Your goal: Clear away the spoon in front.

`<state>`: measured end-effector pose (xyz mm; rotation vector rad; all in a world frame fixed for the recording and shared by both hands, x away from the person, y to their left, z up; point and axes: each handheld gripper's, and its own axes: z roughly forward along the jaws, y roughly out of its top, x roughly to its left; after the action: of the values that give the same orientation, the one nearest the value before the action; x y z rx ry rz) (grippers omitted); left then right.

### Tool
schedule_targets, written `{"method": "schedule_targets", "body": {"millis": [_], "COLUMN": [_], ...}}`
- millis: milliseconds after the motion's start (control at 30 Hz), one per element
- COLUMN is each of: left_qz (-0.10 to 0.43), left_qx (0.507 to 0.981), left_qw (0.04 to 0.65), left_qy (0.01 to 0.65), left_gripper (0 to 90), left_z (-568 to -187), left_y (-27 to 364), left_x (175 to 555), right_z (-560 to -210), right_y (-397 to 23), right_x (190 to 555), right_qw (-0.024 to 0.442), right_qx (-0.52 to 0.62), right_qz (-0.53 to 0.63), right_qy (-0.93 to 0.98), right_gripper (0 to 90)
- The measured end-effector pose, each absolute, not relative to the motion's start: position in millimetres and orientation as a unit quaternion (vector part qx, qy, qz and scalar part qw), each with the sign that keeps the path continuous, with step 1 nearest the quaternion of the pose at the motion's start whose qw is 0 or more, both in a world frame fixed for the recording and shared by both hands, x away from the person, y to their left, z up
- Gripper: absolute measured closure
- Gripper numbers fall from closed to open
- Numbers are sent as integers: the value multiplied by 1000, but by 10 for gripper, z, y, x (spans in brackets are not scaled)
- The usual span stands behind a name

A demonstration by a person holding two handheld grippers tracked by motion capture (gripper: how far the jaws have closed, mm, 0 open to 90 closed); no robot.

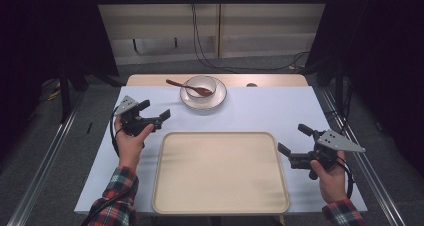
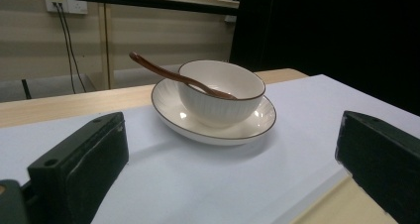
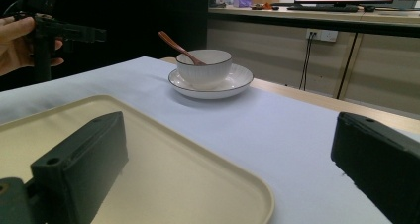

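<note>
A white bowl (image 1: 201,85) stands on a white plate (image 1: 216,101) at the far middle of the table, with a brown wooden spoon (image 1: 184,86) resting in it, handle to the left. The bowl (image 2: 221,91), plate (image 2: 168,110) and spoon (image 2: 158,70) lie ahead of my left gripper (image 1: 154,111), which is open and empty, left of the tray's far corner. My right gripper (image 1: 295,139) is open and empty at the tray's right edge, facing the bowl (image 3: 204,68) on its plate (image 3: 233,85), with the spoon (image 3: 173,43) sticking out.
A large beige tray (image 1: 220,172) lies bare at the near middle of the white-covered table (image 1: 270,111). Its corner shows in both gripper views (image 2: 341,204) (image 3: 148,174). The left hand with its gripper (image 3: 49,33) appears far left in the right gripper view.
</note>
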<state>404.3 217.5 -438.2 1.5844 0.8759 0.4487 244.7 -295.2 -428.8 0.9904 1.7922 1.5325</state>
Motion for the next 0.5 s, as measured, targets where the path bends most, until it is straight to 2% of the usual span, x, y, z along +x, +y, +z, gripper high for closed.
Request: {"method": "schedule_targets", "body": {"millis": [200, 500], "left_qz": [187, 190], "left_qx": [669, 676], "left_qw": [602, 588], "left_qy": [394, 401], "left_gripper": [0, 0], "left_z": [-4394, -4431], "left_y": [2141, 2077], "left_x": [4170, 4321], "right_z": [-4300, -4306], "right_y": [-2940, -2936], "right_x": [2461, 2460], "right_qw": [285, 284], "right_qx": [369, 363], "right_qz": [573, 571], "right_qy": [673, 679], "right_gripper": [8, 8]}}
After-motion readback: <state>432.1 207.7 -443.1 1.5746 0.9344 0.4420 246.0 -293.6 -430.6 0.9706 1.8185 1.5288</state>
